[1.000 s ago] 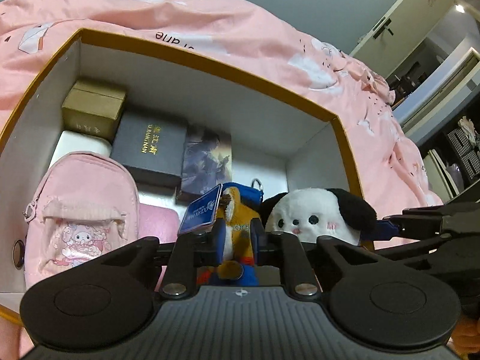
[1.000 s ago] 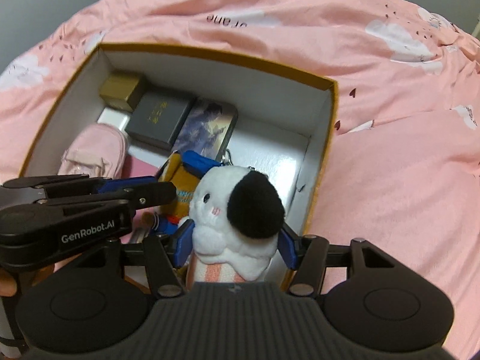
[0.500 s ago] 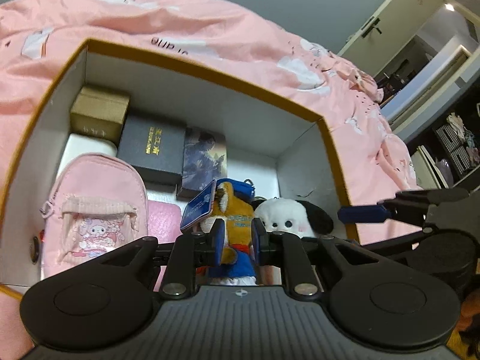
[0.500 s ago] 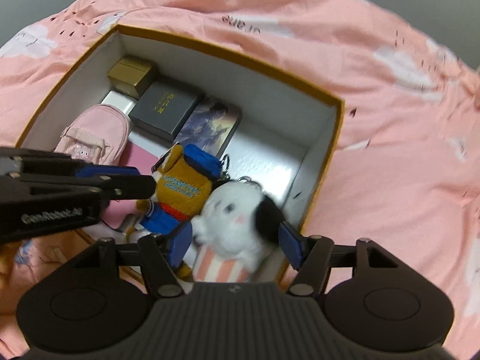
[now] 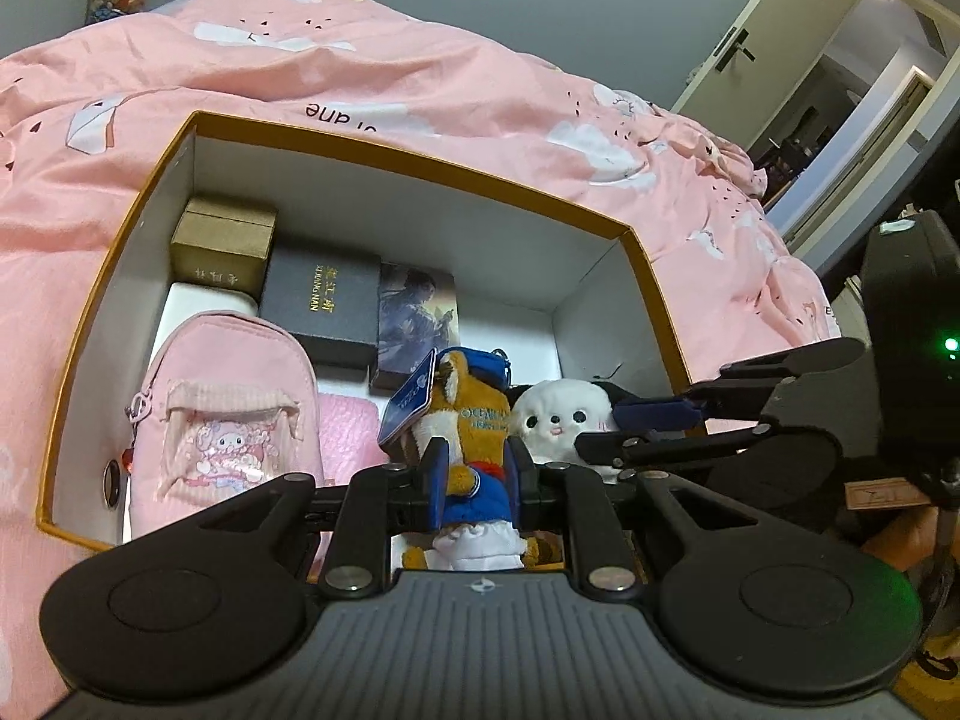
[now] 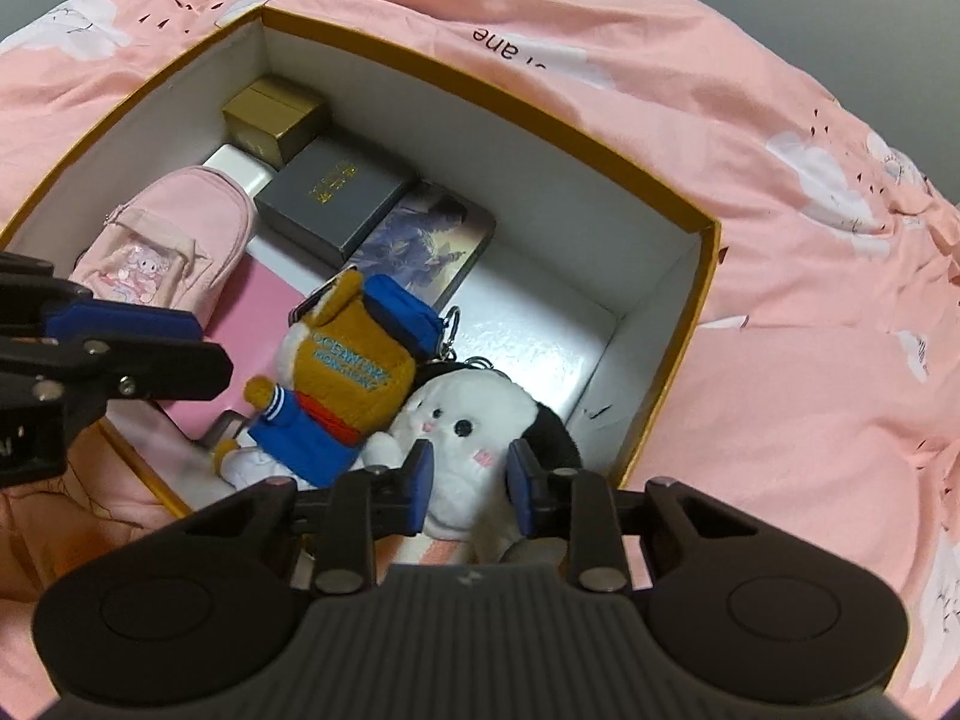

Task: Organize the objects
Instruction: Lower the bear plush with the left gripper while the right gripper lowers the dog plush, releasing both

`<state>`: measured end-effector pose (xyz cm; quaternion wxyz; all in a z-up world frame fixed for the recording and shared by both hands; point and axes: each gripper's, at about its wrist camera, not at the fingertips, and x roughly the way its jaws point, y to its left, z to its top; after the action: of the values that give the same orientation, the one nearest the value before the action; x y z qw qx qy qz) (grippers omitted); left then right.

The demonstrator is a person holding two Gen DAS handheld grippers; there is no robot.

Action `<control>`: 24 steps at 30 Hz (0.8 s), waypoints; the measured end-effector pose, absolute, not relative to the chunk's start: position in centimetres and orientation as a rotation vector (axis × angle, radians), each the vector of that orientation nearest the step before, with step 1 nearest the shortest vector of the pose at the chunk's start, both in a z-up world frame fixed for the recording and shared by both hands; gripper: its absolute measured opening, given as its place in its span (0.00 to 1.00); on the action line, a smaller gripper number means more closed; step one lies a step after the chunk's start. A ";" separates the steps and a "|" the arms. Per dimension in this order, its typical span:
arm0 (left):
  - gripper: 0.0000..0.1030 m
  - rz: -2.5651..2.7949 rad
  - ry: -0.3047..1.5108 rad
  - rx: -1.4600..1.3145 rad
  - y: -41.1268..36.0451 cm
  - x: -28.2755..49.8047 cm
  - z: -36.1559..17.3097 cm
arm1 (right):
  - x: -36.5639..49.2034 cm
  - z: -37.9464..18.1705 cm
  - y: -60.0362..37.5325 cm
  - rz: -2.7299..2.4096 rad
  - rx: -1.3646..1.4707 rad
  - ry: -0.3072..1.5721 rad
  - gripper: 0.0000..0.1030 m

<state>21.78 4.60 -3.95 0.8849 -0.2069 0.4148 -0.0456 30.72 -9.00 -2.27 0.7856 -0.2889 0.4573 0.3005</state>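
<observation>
The fox plush point(image 5: 474, 420), soft orange pile with a stitched blue jacket, blue cap and a hanging paper tag, sits pinched at its waist between the blue pads of the left gripper point(image 5: 475, 471). In the left wrist view its long axis stands upright, head toward the far wall of the box. From the right wrist view it leans, feet toward the near rim and cap toward the far right corner. Touching its side is the white dog plush point(image 6: 462, 420), round and fluffy with a black ear, face turned up toward the cameras. The right gripper point(image 6: 469, 474) has just been closing, and its pads now squeeze the plush's lower body. Both toys are at the near right part of the cardboard box point(image 5: 420, 210), which is white inside with a mustard rim. Deeper in lie a quilted pink pouch point(image 5: 222, 414), a small gold case point(image 5: 222, 246), a flat matte dark case point(image 5: 324, 300) with gold lettering, and a glossy illustrated tin point(image 5: 417, 312). The box rests on a rumpled pink quilt point(image 5: 480, 90) printed with white clouds.
</observation>
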 end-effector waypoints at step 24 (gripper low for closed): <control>0.38 -0.066 0.675 -0.201 2.2 14.3 0.1 | 19.5 3.4 -15.2 0.654 -0.262 0.635 0.61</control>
<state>14.28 2.19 0.14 0.9380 -0.0986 0.3307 -0.0321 19.53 -15.23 3.42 0.8896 -0.1261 0.3060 0.3148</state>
